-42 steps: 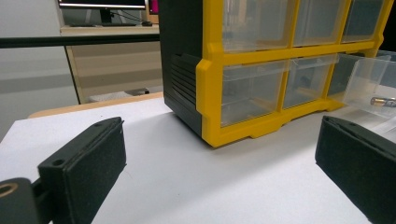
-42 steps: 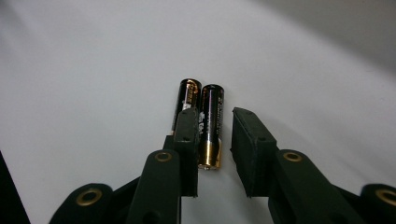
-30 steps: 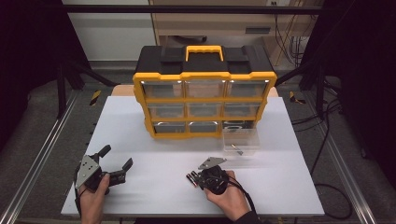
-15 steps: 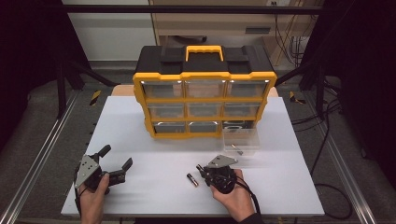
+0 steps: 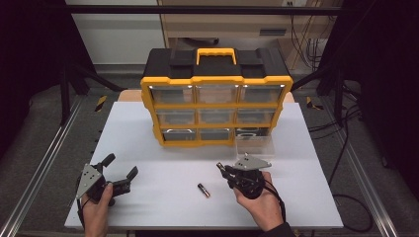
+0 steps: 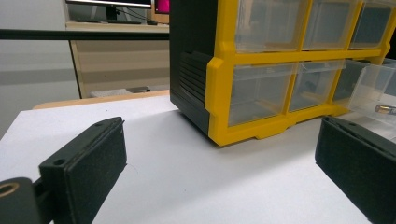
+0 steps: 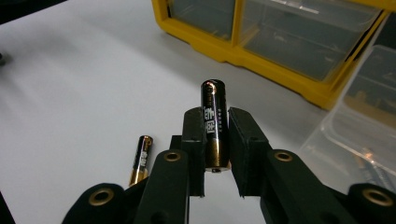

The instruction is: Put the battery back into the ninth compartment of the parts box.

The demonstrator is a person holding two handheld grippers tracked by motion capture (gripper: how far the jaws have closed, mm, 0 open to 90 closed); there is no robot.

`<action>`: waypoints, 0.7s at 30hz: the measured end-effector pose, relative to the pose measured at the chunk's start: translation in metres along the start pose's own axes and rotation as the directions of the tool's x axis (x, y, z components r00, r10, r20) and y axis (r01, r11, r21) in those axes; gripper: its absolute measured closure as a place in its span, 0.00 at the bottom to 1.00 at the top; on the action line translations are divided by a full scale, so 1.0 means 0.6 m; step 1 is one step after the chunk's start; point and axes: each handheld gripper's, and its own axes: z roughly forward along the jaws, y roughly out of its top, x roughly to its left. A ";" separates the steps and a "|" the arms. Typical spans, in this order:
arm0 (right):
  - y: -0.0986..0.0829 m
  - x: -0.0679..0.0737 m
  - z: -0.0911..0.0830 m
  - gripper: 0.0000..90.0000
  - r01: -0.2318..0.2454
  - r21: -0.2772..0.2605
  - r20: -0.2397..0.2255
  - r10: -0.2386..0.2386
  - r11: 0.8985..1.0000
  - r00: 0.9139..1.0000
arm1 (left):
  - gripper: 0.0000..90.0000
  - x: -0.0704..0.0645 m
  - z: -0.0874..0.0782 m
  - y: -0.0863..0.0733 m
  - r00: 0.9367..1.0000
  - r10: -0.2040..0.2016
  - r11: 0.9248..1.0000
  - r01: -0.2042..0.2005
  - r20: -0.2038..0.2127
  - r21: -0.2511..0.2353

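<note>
A black and gold battery [image 7: 214, 122] stands between the jaws of my right gripper [image 7: 215, 140], which is shut on it a little above the white table. In the high view that right gripper [image 5: 223, 169] is at the front right. A second battery [image 5: 203, 190] [image 7: 141, 157] lies flat on the table to its left. My left gripper [image 5: 121, 171] [image 6: 219, 177] rests at the front left, open with nothing between its jaws. Behind stands the yellow and black drawer organizer [image 5: 216, 94] [image 6: 261, 70]. One clear drawer [image 5: 254, 144] [image 7: 364, 126] is out on the table before it.
The white table [image 5: 163, 163] has free room in the middle and on the left. Metal frame rails [image 5: 44, 163] run along both sides. Cables [image 5: 346, 138] trail on the floor at the right.
My right gripper has lifted one battery and moved right, away from the other battery, which stays on the table. The left gripper has not moved.
</note>
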 end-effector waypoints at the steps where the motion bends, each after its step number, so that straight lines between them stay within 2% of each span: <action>1: 0.004 -0.002 -0.003 0.85 -0.001 -0.003 0.003 0.001 1.000 1.000 | 0.02 0.000 0.000 0.000 1.000 0.001 1.000 -0.001 0.000 -0.001; 7: 0.026 -0.009 -0.019 0.85 0.020 -0.029 0.014 -0.020 0.999 1.000 | 0.02 -0.003 0.003 0.001 1.000 0.015 1.000 -0.015 0.004 0.007; 12: 0.040 -0.020 -0.031 0.85 0.010 -0.050 0.023 -0.009 0.999 1.000 | 0.02 -0.002 0.004 0.001 1.000 0.005 1.000 -0.005 0.004 0.001; 16: 0.054 -0.031 -0.042 0.85 0.017 -0.064 0.035 -0.015 0.998 0.999 | 0.02 -0.002 0.004 0.001 1.000 0.010 1.000 -0.010 0.004 0.003; 21: 0.069 -0.044 -0.057 0.85 0.004 -0.077 0.044 -0.001 0.997 0.999 | 0.02 -0.004 0.002 0.002 1.000 0.016 1.000 -0.016 0.009 0.008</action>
